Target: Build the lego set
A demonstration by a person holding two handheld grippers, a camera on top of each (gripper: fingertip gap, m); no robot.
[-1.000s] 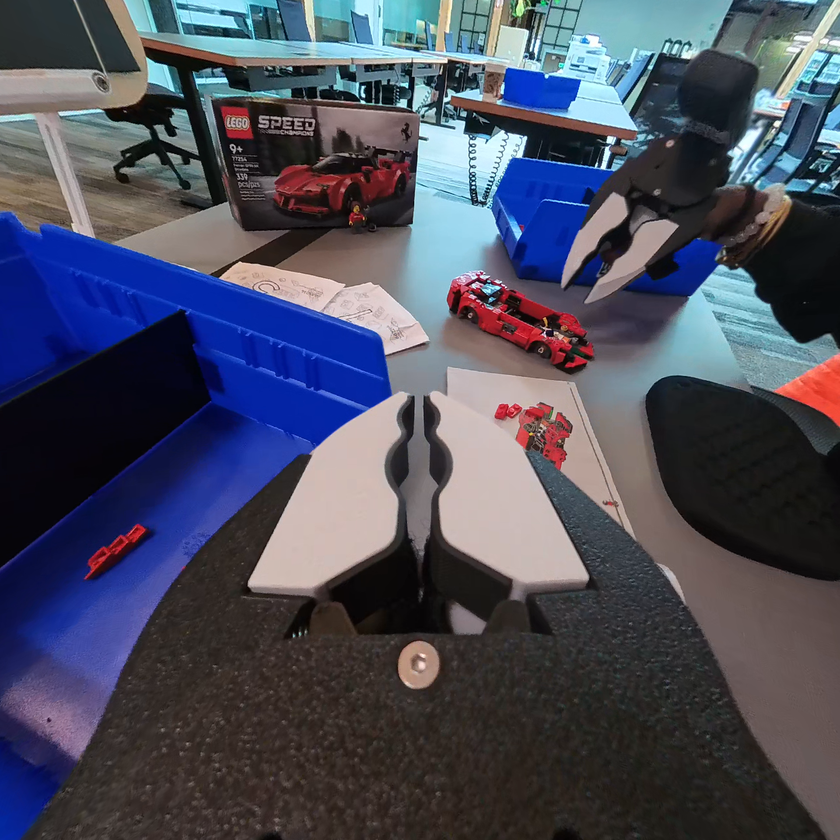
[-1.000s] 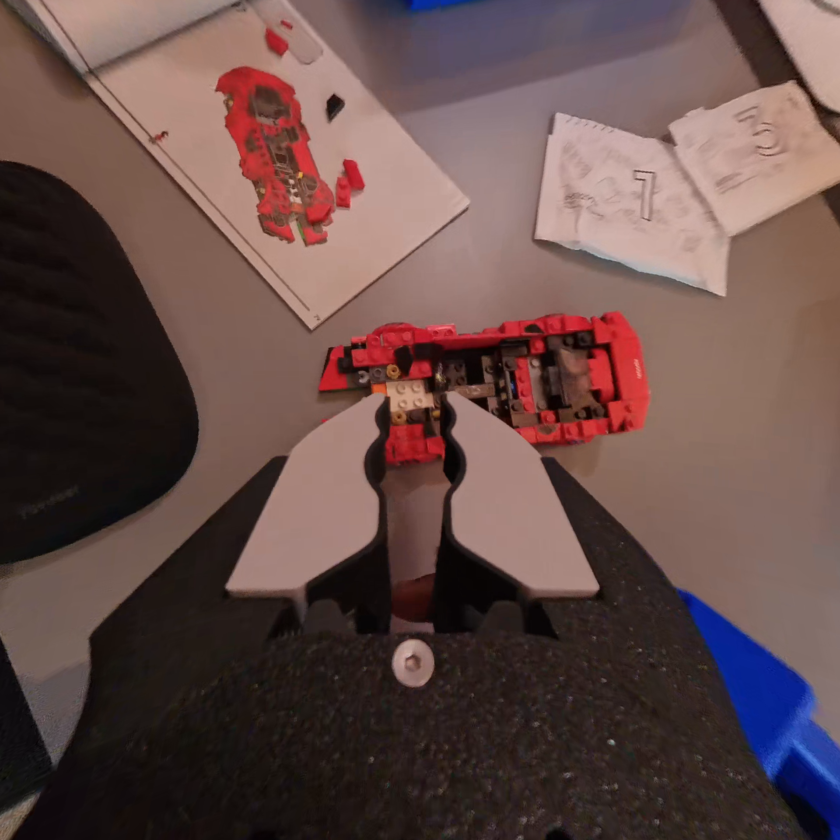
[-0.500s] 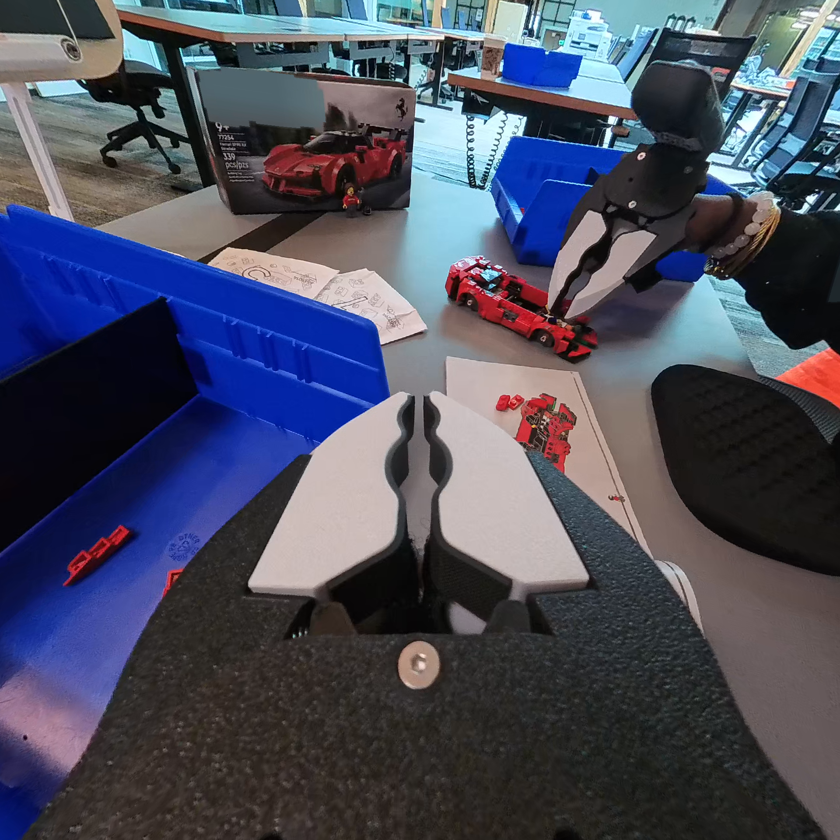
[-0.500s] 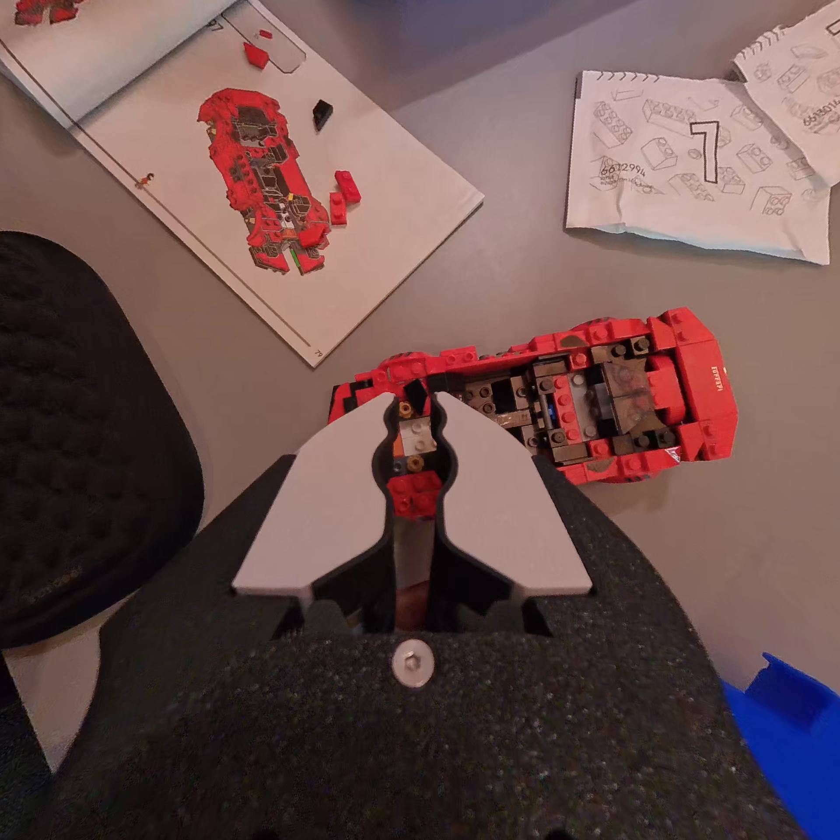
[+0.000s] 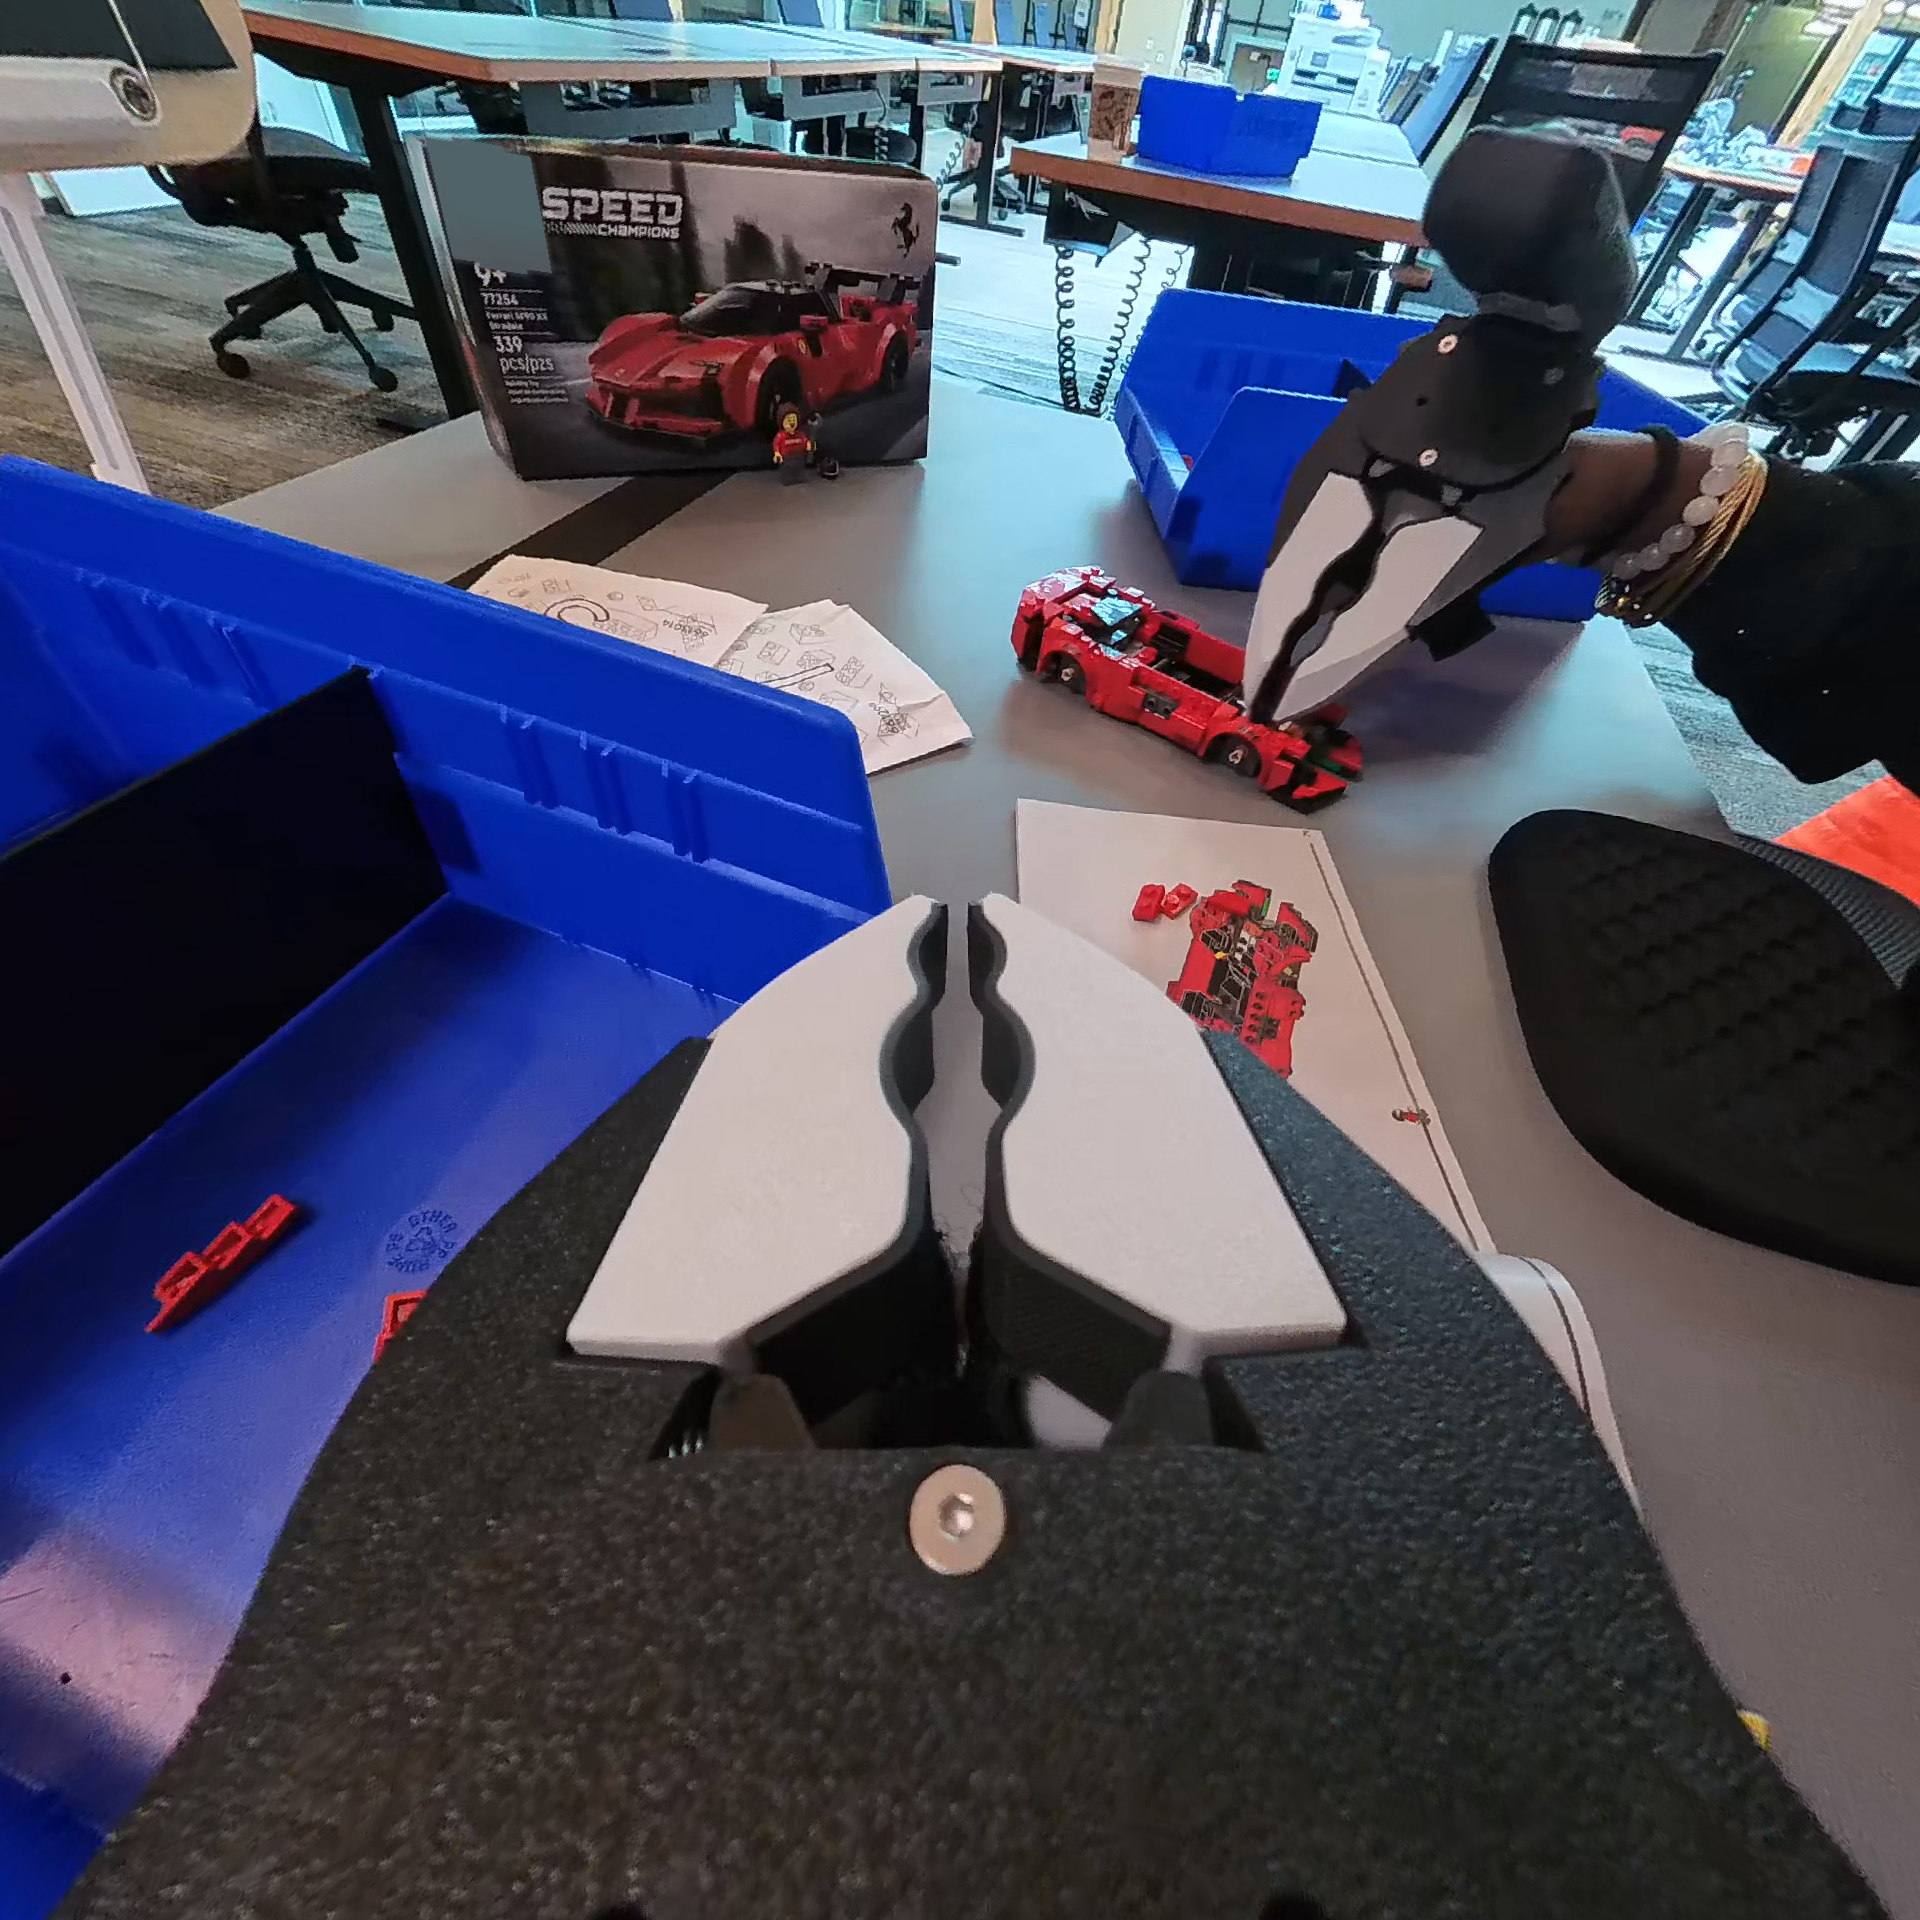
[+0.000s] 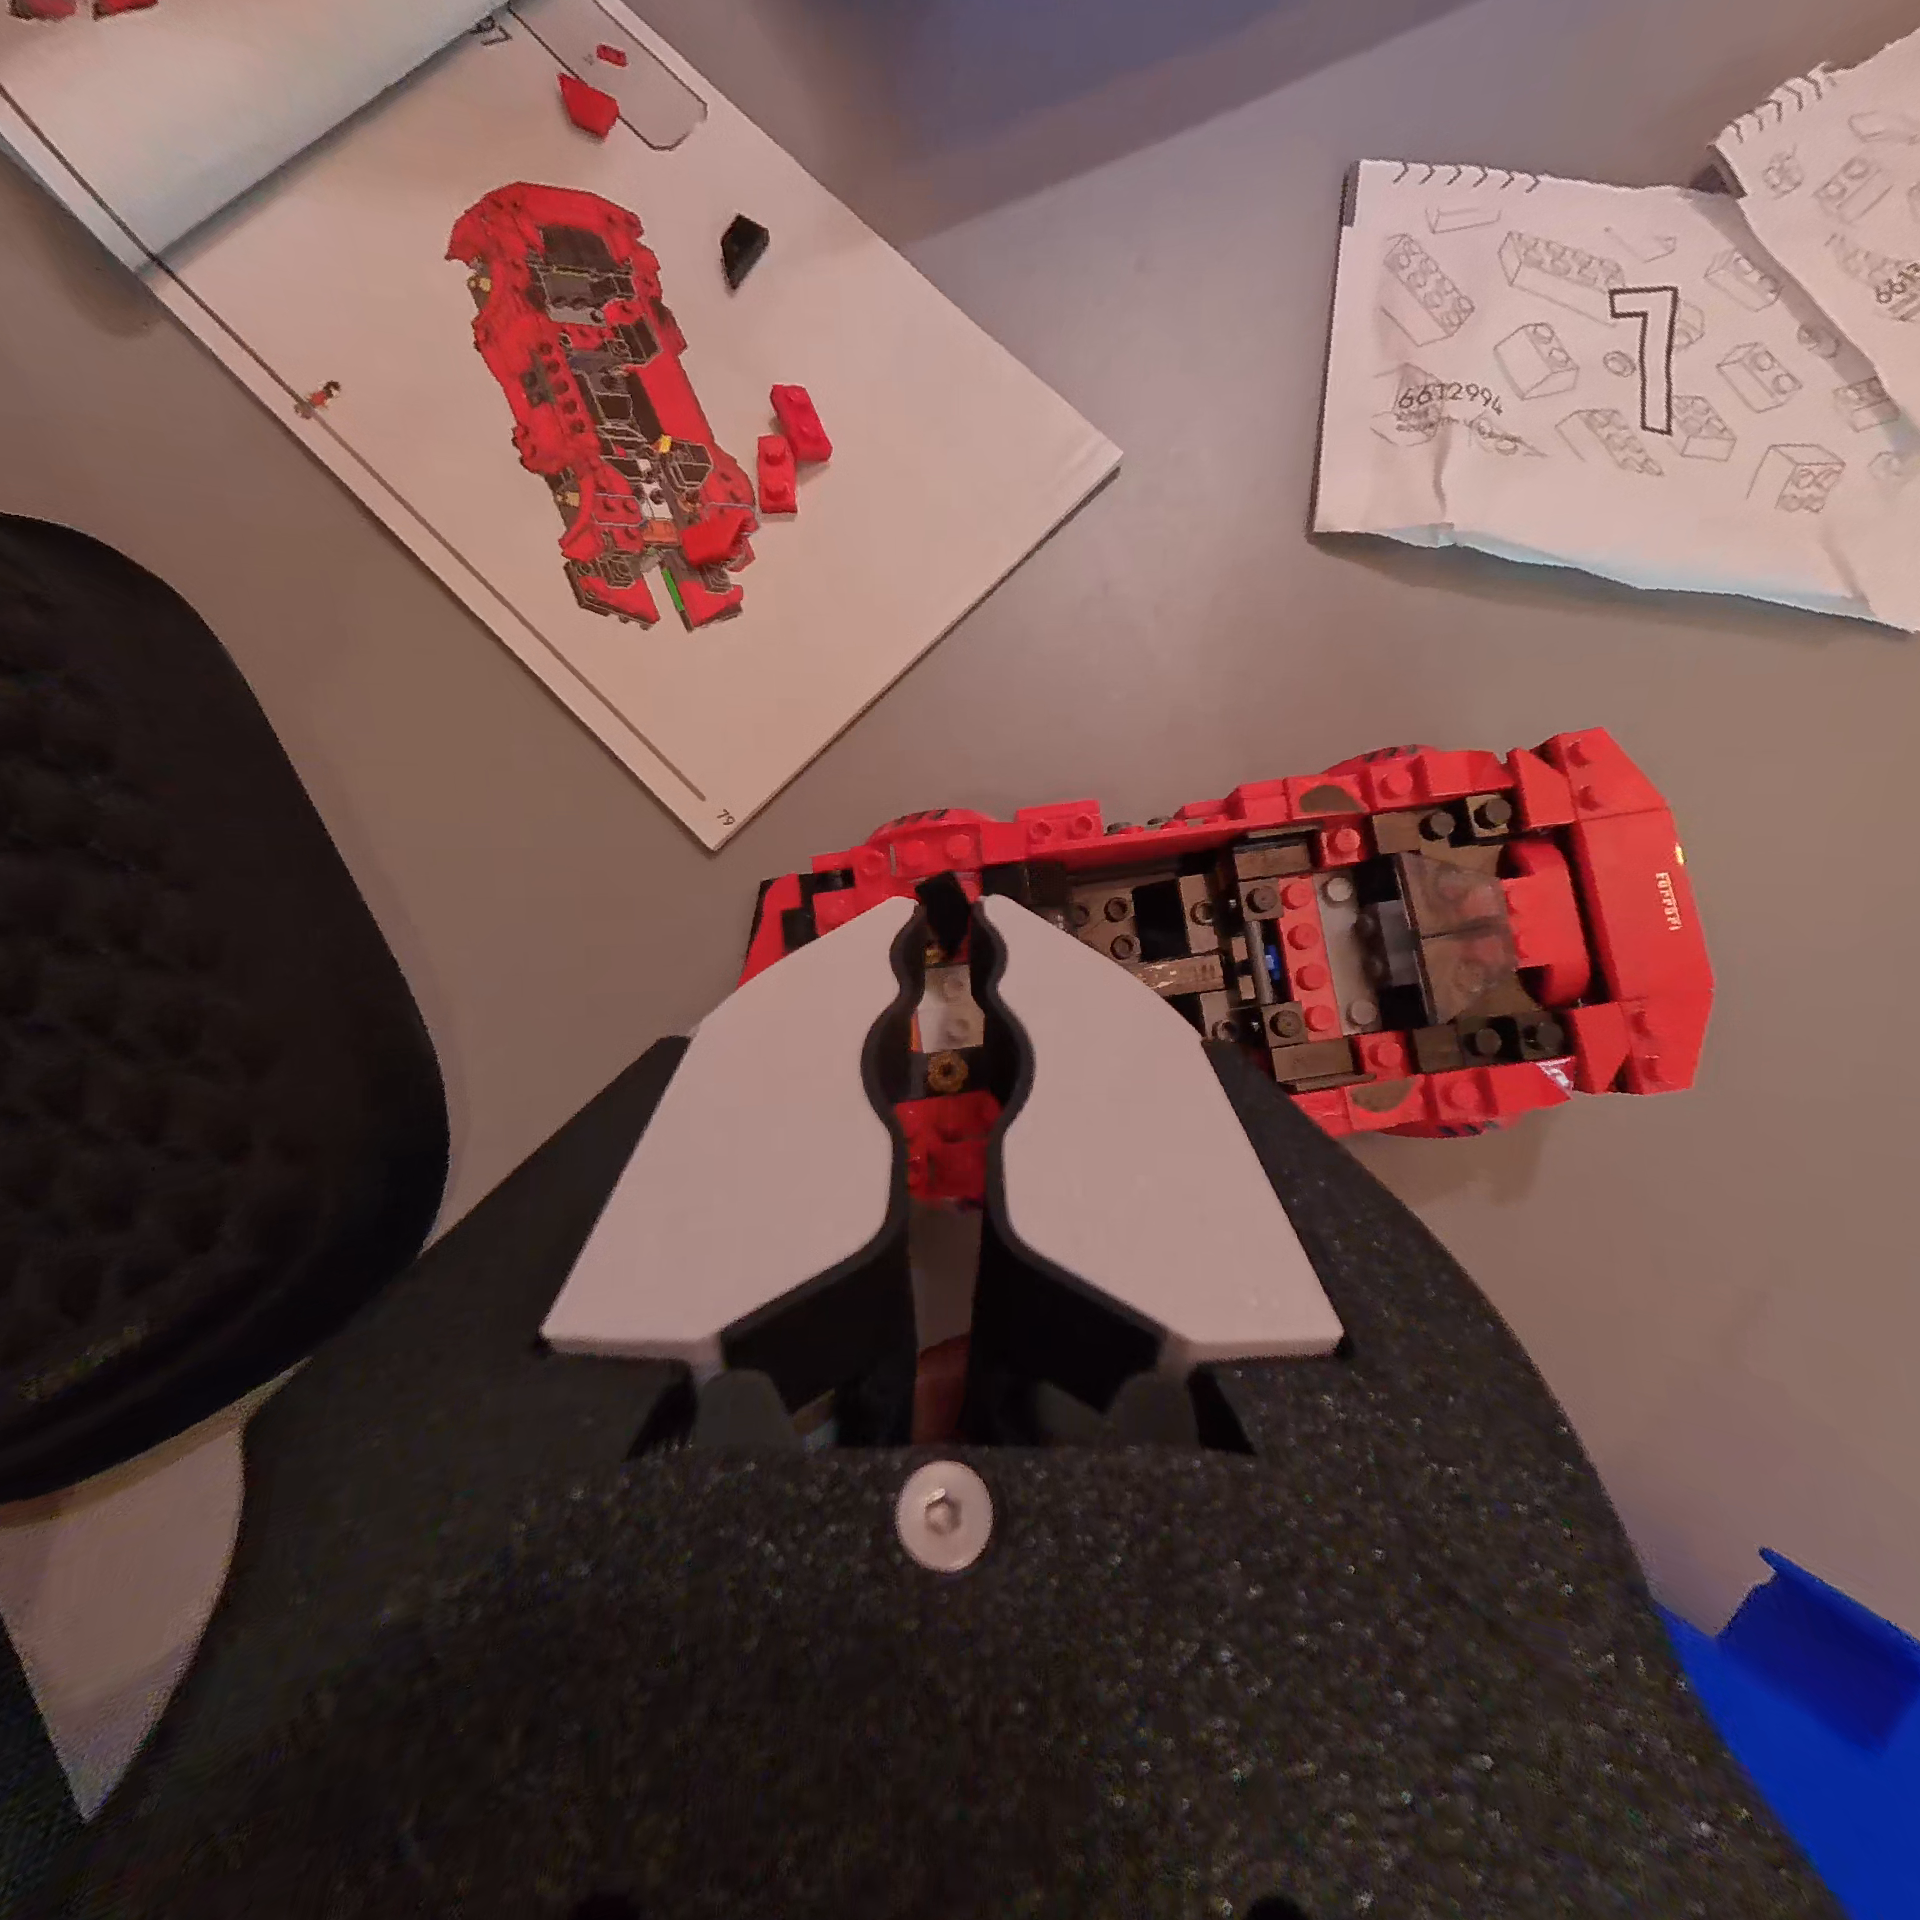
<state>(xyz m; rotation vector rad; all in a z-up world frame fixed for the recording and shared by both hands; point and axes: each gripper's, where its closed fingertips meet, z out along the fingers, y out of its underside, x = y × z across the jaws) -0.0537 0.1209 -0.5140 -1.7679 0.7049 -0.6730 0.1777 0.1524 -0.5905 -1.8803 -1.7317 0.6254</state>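
The red lego car (image 5: 1132,665) stands on the grey table, partly built, its open top showing in the right wrist view (image 6: 1351,935). My right gripper (image 6: 945,902) is shut on a small black piece (image 6: 943,899) and holds it against the car's front end; it also shows in the left wrist view (image 5: 1273,712). My left gripper (image 5: 958,906) is shut and empty, above the near edge of a blue bin (image 5: 623,748). A red piece (image 5: 223,1260) lies in that bin. The open instruction booklet (image 6: 883,436) bears loose red pieces (image 6: 795,431) and a black one (image 6: 743,244).
The set's box (image 5: 707,312) and a minifigure (image 5: 792,442) stand at the back. Crumpled paper bags (image 6: 1558,384) lie beside the car. A second blue bin (image 5: 1216,447) sits behind the car. A black chair cushion (image 5: 1714,1039) overlaps the table's right edge. There is about 25 cm between the tips of the two grippers.
My right gripper has come down onto the car's front end with the black piece between its tips. My left gripper has stayed shut and drifted slightly.
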